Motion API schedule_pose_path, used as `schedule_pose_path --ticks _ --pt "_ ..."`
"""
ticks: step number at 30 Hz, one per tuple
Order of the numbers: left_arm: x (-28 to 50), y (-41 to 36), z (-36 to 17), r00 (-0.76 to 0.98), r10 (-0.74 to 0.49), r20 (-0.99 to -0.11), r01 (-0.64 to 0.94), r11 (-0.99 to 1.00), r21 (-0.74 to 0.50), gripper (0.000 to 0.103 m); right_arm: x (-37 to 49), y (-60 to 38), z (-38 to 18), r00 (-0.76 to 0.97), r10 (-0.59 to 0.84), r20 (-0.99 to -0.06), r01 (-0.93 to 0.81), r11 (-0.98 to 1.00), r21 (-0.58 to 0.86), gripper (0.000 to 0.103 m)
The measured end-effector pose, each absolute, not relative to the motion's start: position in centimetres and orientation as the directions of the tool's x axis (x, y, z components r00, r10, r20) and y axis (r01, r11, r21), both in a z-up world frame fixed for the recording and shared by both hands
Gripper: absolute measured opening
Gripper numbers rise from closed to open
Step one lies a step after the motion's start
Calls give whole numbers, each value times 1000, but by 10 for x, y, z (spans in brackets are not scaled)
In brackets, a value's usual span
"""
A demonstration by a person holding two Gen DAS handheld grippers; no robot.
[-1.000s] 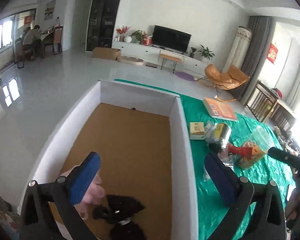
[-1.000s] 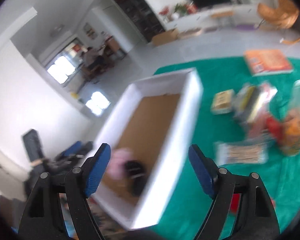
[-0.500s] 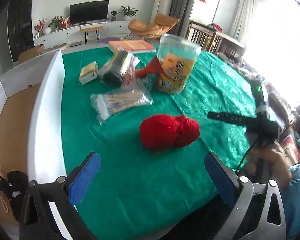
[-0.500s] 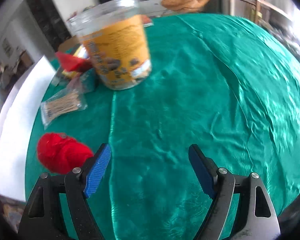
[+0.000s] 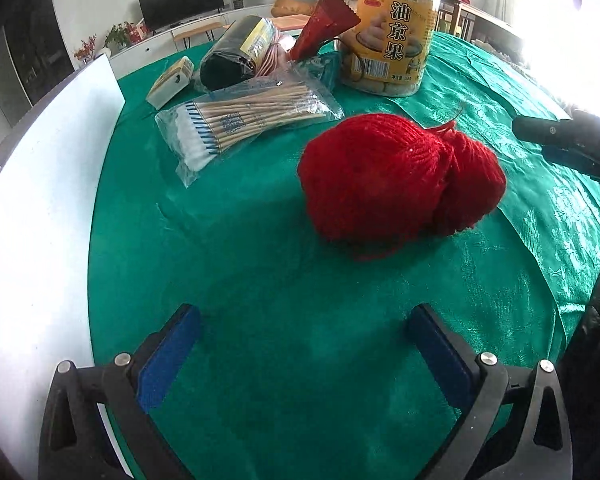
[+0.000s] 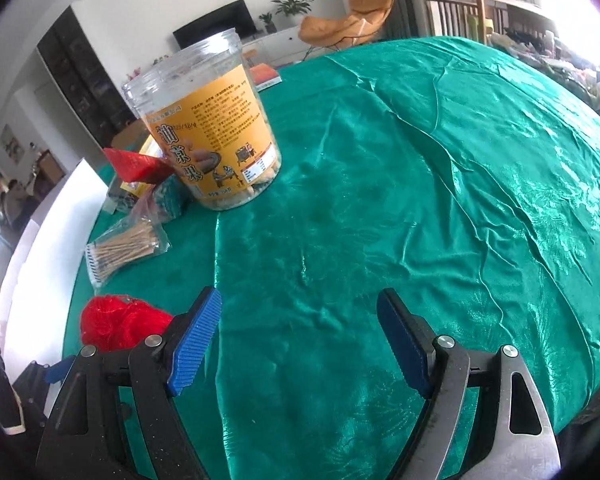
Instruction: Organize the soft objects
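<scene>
The left hand-held gripper (image 5: pixel 304 354) hangs low over the bench (image 5: pixel 284 280) with its blue pads spread wide and nothing between them, lined up on the red ball of yarn (image 5: pixel 400 180) just ahead, probably because that is the next soft thing to pick up. The right hand-held gripper (image 6: pixel 300 344) is likewise spread and empty, pointed across bare green cloth with the yarn off to its left, so it looks to be waiting to the side. The yarn lies on the cloth, apart from the other things: two rounded lumps of bright red wool pressed together, with loose strands trailing at the base and a small tuft on top. It should squash easily under the pads. Beyond it lie a clear bag of cotton swabs (image 5: pixel 244 124) and a tall plastic snack jar (image 5: pixel 384 28). The white box wall (image 5: pixel 36 216) stands along the left edge, likely where soft items go.
</scene>
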State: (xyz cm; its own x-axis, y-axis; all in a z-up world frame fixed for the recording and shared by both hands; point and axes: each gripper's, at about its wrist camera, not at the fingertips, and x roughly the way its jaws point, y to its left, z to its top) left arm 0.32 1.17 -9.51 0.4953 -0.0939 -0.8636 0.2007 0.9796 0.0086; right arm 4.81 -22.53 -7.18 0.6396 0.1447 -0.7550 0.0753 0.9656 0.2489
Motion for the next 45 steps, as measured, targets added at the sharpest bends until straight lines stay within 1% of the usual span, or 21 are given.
schedule_pose_path --ticks 2,7,10,11,13,14,16,18,19,21,23,26,28,29,31,33,35,37,39,41,45 --pt "5 13 -96 489 -104 -866 201 980 -5 103 20 -197 -69 637 134 -759 59 973 222 83" --pt "2 14 -94 496 -107 -861 201 980 -6 103 20 -182 -71 628 128 -768 16 984 178 83" --pt "1 14 -94 502 -112 -857 205 979 -7 103 14 -174 -65 648 157 -745 -35 984 177 83" --pt "0 15 -94 504 -113 -856 206 979 -8 103 10 -169 -59 667 213 -714 -94 975 202 83" --pt "-1 14 -94 507 -114 -854 206 978 -8 103 3 -150 -47 654 393 -647 -294 919 261 83" --pt "-1 15 -94 509 -115 -853 207 978 -8 103 3 -137 -45 630 429 -647 -366 899 240 83" --pt "-2 15 -94 511 -116 -851 210 978 -7 103 10 -106 -49 592 381 -710 -449 888 102 83" --pt "-3 15 -94 511 -119 -851 216 976 -7 103 28 -88 -62 528 317 -788 -468 883 42 83" --pt "-3 15 -95 511 -121 -851 219 976 -8 103 39 -84 -70 480 310 -821 -472 880 56 83" --pt "-4 15 -94 515 -126 -848 225 974 -8 103 50 -81 -76 402 375 -835 -509 850 137 81" --pt "-5 16 -95 523 -127 -843 224 975 -8 103 53 -78 -78 357 382 -852 -541 828 144 80" --pt "-5 15 -95 535 -126 -835 217 976 -8 103 44 -75 -84 334 356 -873 -582 806 105 79" --pt "-5 15 -95 541 -124 -832 213 977 -7 103 41 -77 -91 303 372 -878 -578 804 141 63" --pt "-5 15 -95 542 -123 -831 211 977 -7 103 39 -81 -92 329 360 -873 -558 820 128 63" --pt "-5 15 -95 540 -123 -832 210 978 -7 103 41 -96 -92 420 289 -861 -445 892 82 60" --pt "-4 14 -95 538 -120 -835 207 978 -7 103 47 -127 -90 527 185 -830 -226 971 73 60" --pt "-1 13 -95 535 -115 -837 200 980 -7 103 53 -167 -90 574 46 -817 5 998 60 60" --pt "2 13 -95 530 -111 -841 196 981 -7 103 55 -202 -86 601 -11 -799 144 985 95 60" --pt "11 11 -95 525 -105 -845 191 982 -4 103 55 -226 -83 619 -46 -784 224 967 121 64" --pt "22 9 -95 521 -105 -847 191 982 -5 103 57 -241 -87 611 -32 -791 269 948 170 65" --pt "49 4 -96 520 -107 -847 192 981 -6 103 63 -255 -87 598 1 -801 277 938 209 69"
